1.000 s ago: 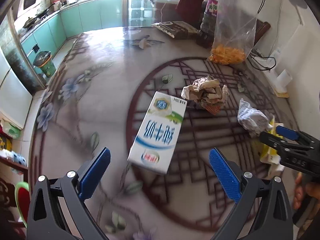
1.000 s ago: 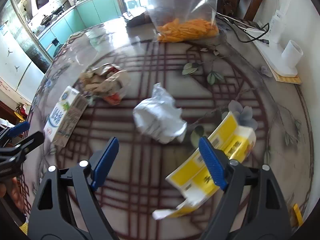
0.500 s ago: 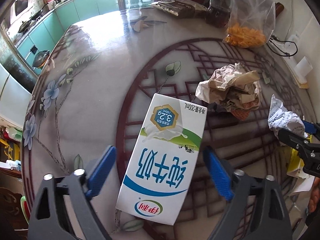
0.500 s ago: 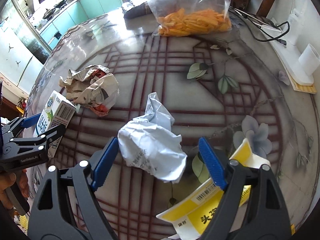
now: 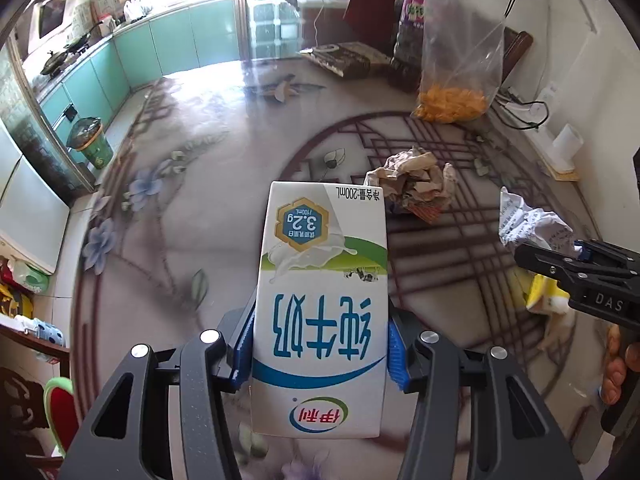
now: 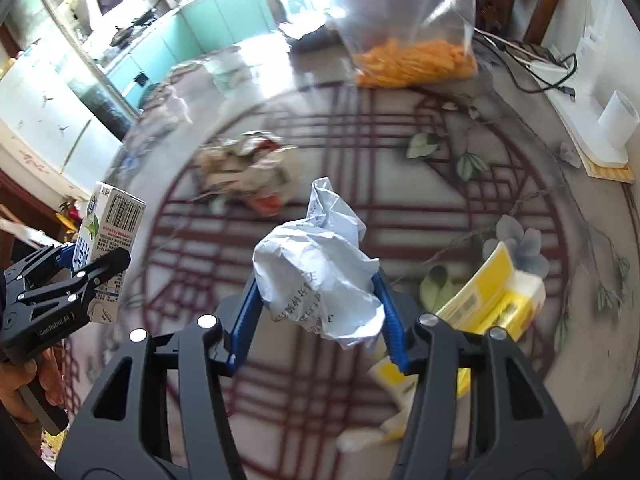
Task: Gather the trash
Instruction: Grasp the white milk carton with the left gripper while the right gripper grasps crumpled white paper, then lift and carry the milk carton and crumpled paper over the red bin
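Your left gripper (image 5: 320, 346) has just been closing and now pinches the milk carton (image 5: 322, 304) by its two long sides, the blue pads pressed flat against it. Your right gripper (image 6: 318, 322) has just been closing too, and it clamps the crumpled white paper (image 6: 320, 276) between its pads.

On the carton's front, seen upside down from the left wrist, you can read large blue Chinese characters, a hexagonal badge with "3.2g", "200mL" at the far edge, and a red and green oval logo at the near edge. The right wrist view shows what that one hides: the carton's side with a barcode and a block of fine print too small to read. It also shows "GenRobot.AI" on the left gripper's body, while the left wrist view shows "DAS" on the right gripper's.

The white paper carries black print that is not legible. On the patterned table (image 5: 208, 208) lie a brown crumpled wad (image 5: 412, 184) and a flattened yellow box (image 6: 492, 300) just beside your right gripper, its barcode visible only from the right wrist. A clear bag of orange snacks (image 5: 452, 106) stands at the far side.
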Tool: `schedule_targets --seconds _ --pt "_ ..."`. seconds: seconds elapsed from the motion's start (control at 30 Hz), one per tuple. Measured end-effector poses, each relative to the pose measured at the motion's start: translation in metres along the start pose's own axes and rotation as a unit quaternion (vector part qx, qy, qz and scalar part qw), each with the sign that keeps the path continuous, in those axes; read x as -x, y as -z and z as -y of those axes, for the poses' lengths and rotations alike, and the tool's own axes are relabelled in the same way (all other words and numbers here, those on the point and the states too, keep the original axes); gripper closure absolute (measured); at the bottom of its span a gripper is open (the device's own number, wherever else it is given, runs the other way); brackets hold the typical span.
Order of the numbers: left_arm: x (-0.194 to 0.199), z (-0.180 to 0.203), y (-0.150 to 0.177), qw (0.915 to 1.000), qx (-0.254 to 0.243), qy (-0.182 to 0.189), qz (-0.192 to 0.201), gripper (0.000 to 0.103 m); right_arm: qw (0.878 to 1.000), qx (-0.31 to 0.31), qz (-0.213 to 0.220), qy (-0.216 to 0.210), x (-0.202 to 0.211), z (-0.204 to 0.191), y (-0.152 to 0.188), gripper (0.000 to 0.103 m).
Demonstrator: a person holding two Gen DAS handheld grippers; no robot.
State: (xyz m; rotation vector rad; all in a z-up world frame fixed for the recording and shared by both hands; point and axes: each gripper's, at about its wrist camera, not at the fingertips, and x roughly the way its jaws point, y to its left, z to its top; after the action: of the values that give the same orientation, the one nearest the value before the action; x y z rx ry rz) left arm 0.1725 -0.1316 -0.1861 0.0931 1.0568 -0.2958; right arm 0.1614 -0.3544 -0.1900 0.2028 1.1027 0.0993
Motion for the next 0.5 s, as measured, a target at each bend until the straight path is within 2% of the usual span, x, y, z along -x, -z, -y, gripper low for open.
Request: schedule_targets --seconds 0.3,0.5 --pt "0.066 -0.016 0.053 0.9996 0.008 -0.018 0.021 0.054 0.999 0.022 0.005 -0.050 0.034 -0.062 0.041 0.050" --pt "0.096 -0.030 0.083 0.9984 0.027 -0.030 0.039 0.054 0.996 0.041 0.006 -0.076 0.050 -0.103 0.062 0.050"
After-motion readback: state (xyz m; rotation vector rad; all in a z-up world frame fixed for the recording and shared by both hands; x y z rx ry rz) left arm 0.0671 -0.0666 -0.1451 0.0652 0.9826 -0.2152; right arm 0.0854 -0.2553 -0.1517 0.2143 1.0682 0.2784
